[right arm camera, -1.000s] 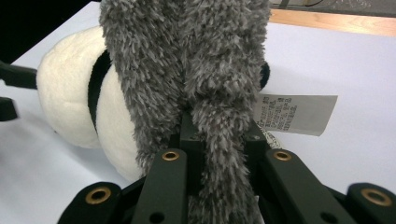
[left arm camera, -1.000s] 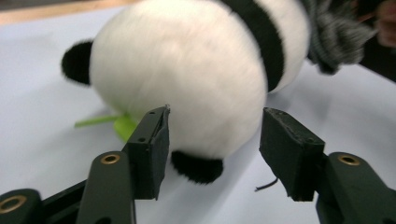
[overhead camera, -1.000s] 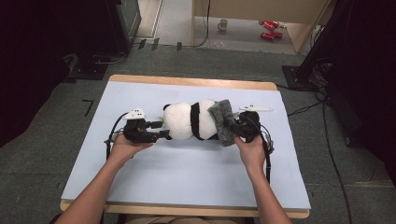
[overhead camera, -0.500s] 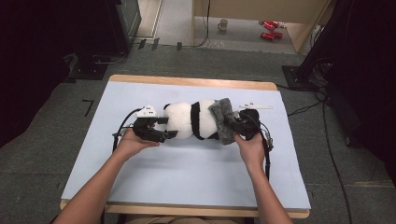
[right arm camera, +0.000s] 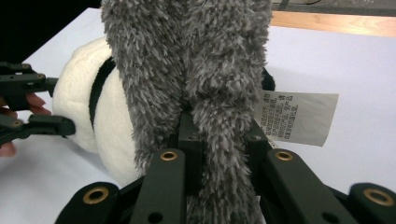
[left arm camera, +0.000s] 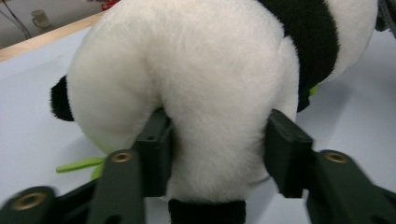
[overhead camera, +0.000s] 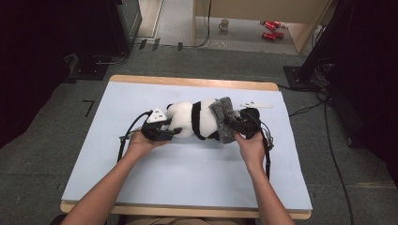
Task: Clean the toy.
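My left gripper (overhead camera: pixel 165 132) sits at the left end of the plush panda (overhead camera: pixel 187 120), which lies on its side across the middle of the pale blue table top (overhead camera: pixel 187 187). Its 2 jaws have just been closing, and in the left gripper view they press into the white fur of the panda's rounded end (left arm camera: pixel 210 116) from both sides, so I am pinching the toy there. A green strip (left arm camera: pixel 79 164) pokes out from under the panda, next to the jaw on the left of that view.

Further right, a black band crosses the panda's white body, and a shaggy grey cloth (overhead camera: pixel 224 118) is draped over its other end. My right gripper (overhead camera: pixel 237 125) holds that cloth: in the right gripper view its 2 jaws are drawn in tight on a fold of the grey pile (right arm camera: pixel 219 154). A white printed label (right arm camera: pixel 299 116) sticks out just right of the cloth, lying flat over the table.
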A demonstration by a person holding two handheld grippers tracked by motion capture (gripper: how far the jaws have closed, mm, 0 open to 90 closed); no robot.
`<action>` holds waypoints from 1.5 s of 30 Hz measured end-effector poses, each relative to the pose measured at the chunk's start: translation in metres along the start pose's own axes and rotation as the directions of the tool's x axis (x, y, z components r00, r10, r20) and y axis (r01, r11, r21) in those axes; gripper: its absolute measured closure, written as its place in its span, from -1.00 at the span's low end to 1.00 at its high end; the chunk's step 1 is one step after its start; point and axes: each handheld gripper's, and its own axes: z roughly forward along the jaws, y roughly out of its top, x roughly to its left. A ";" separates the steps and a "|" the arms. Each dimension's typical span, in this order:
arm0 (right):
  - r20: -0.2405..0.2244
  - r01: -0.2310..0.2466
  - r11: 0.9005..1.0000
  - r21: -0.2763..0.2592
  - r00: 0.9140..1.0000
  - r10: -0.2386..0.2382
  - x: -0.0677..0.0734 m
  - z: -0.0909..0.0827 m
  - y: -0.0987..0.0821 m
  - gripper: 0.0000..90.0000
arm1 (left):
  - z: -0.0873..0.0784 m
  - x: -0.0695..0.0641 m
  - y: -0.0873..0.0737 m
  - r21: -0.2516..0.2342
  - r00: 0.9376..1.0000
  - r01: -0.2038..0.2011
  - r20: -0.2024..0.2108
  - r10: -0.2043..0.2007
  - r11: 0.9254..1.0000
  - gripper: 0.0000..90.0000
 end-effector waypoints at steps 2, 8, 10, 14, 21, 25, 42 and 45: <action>-0.001 0.003 1.000 -0.004 1.000 -0.003 0.001 -0.001 0.000 0.71 | -0.003 -0.001 0.001 -0.001 1.000 0.004 0.010 -0.004 1.000 0.44; -0.023 0.001 1.000 -0.015 1.000 -0.001 0.004 -0.010 0.002 0.71 | -0.017 0.002 0.009 0.030 0.993 0.069 0.092 -0.071 0.997 0.63; -0.031 0.000 1.000 -0.016 1.000 -0.001 0.007 -0.015 0.004 0.71 | -0.023 0.002 0.011 0.043 0.986 0.101 0.125 -0.106 0.994 0.65; -0.051 0.020 1.000 -0.023 0.998 -0.022 0.016 -0.026 0.009 0.71 | -0.038 -0.003 0.017 0.074 0.976 0.134 0.164 -0.144 0.988 0.65; -0.108 0.072 0.997 -0.039 0.991 -0.076 0.040 -0.051 0.014 0.71 | -0.055 -0.016 0.019 0.120 0.967 0.154 0.186 -0.175 0.981 0.63; -0.137 0.098 0.995 -0.034 0.985 -0.102 0.059 -0.056 0.013 0.71 | -0.047 -0.017 0.018 0.116 0.964 0.191 0.167 -0.209 0.975 0.62; -0.105 0.105 0.993 0.048 0.990 -0.099 0.059 -0.019 -0.004 0.72 | -0.040 -0.017 0.010 0.025 0.978 0.131 0.163 -0.134 0.991 -0.04; -0.100 0.102 0.994 0.037 0.990 -0.098 0.058 -0.017 -0.002 0.72 | -0.045 -0.014 0.005 0.005 0.977 0.128 0.170 -0.127 0.992 -0.12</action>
